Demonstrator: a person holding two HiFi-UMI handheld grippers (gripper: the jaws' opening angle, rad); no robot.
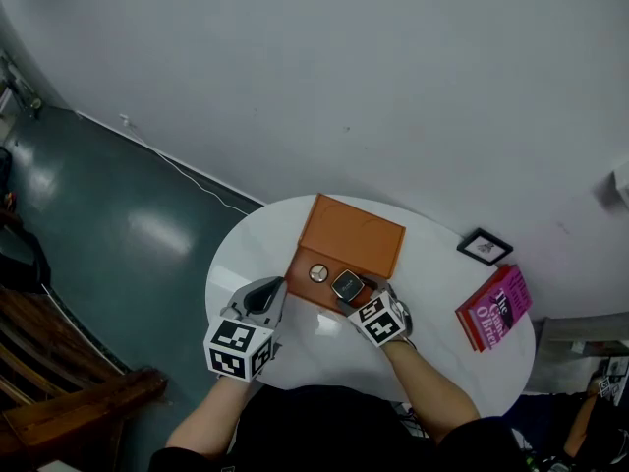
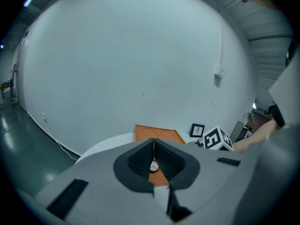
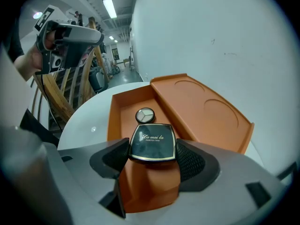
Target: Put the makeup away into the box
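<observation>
Makeup is nearly all away, I judge. On one table [image 1: 324, 347] stands one open box [image 1: 354, 236], with one book [image 1: 494, 308] and one small frame [image 1: 484, 247] off to its side, and I see no loose piece on the tabletop. There are two pieces: one black compact [image 3: 152, 142], clamped in my right tongs [image 3: 153, 153] over the box's near end and not yet set down, and one round pan [image 3: 145, 115] lying inside. My left tongs [image 2: 153, 161] are closed on nothing, left of the box.

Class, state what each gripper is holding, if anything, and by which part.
The right gripper clamps the black powder compact by its two opposite side edges. The left gripper is shut, holding nothing.
</observation>
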